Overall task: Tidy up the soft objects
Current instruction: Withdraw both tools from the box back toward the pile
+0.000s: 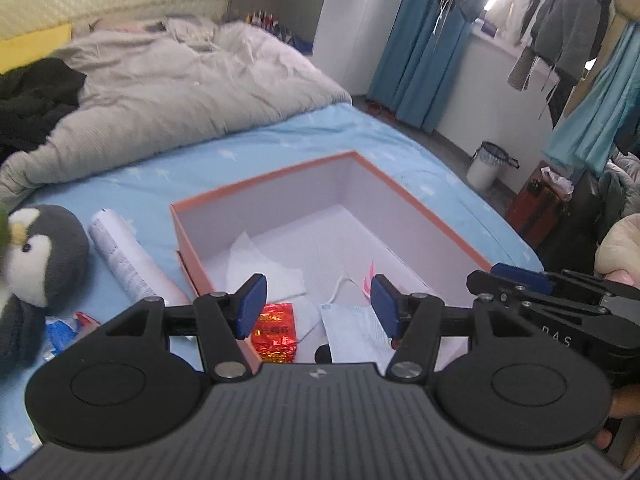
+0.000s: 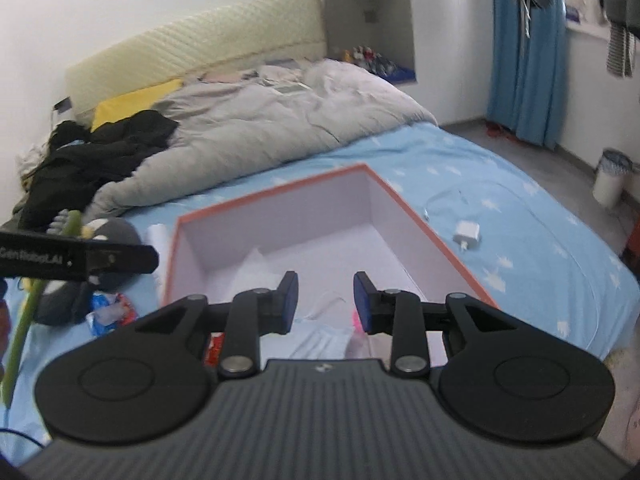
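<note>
The penguin plush (image 1: 42, 256), grey and white, lies on the blue bed sheet (image 1: 280, 136) just left of the orange-rimmed box (image 1: 420, 204), beside a rolled paper tube (image 1: 124, 256) and some crumpled wrappers (image 1: 64, 332). Inside the box sit a white tissue (image 1: 260, 268), a red foil packet (image 1: 276, 332) and a pale blue face mask (image 1: 352, 328), suggesting the sorting is partly done. The left gripper (image 1: 314, 306) hangs over the box's near edge with its jaws apart and nothing between them; the right gripper (image 2: 325, 304) hangs over the same box, jaws likewise apart and empty. The next pickup appears to be the plush. To do it well, the left gripper would likely need to swing toward the toy, come down over its round body rather than its face, and close on the thick middle so the soft filling compresses evenly without slipping. The toy's face points toward the left wrist camera, its beak (image 1: 18, 234) near the top of the head; its long axis seems to run from that head toward the lower left of the view, though its lower body is blurred and cut off at the frame's edge, so its full lie cannot be told.
</note>
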Tool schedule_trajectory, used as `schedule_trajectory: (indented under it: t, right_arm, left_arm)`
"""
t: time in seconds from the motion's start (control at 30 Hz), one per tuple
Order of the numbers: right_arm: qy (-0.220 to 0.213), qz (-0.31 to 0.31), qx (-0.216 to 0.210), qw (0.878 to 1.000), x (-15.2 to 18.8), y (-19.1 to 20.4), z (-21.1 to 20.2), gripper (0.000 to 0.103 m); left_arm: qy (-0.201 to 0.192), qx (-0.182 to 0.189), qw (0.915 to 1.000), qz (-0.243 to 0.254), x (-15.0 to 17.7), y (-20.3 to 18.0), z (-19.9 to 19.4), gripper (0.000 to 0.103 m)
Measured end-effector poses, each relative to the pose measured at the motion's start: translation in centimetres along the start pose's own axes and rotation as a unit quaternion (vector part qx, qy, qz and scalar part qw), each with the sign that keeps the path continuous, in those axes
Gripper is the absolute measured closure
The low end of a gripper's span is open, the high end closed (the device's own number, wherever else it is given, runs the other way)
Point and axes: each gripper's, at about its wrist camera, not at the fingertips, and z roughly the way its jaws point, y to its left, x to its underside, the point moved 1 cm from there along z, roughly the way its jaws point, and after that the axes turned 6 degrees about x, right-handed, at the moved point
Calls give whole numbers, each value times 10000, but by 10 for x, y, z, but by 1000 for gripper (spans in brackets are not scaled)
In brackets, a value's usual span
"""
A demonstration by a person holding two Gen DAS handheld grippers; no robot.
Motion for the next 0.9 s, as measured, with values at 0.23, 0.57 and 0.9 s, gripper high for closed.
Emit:
schedule_trajectory:
  t: [0.23, 0.57, 0.9]
  right_arm:
    - [-402, -112, -290, 9987, 3, 28, -30, 69]
    - [-644, -199, -607, 9959, 20, 64, -57, 69]
    - [-817, -387, -992, 9909, 45, 110, -77, 69]
  left_arm:
    - [-306, -52, 9995, -65, 19, 12, -48, 40]
    - [-689, -291, 9965, -362, 59, 43, -106, 40]
    - [-992, -656, 9907, -658, 111, 72, -148, 40]
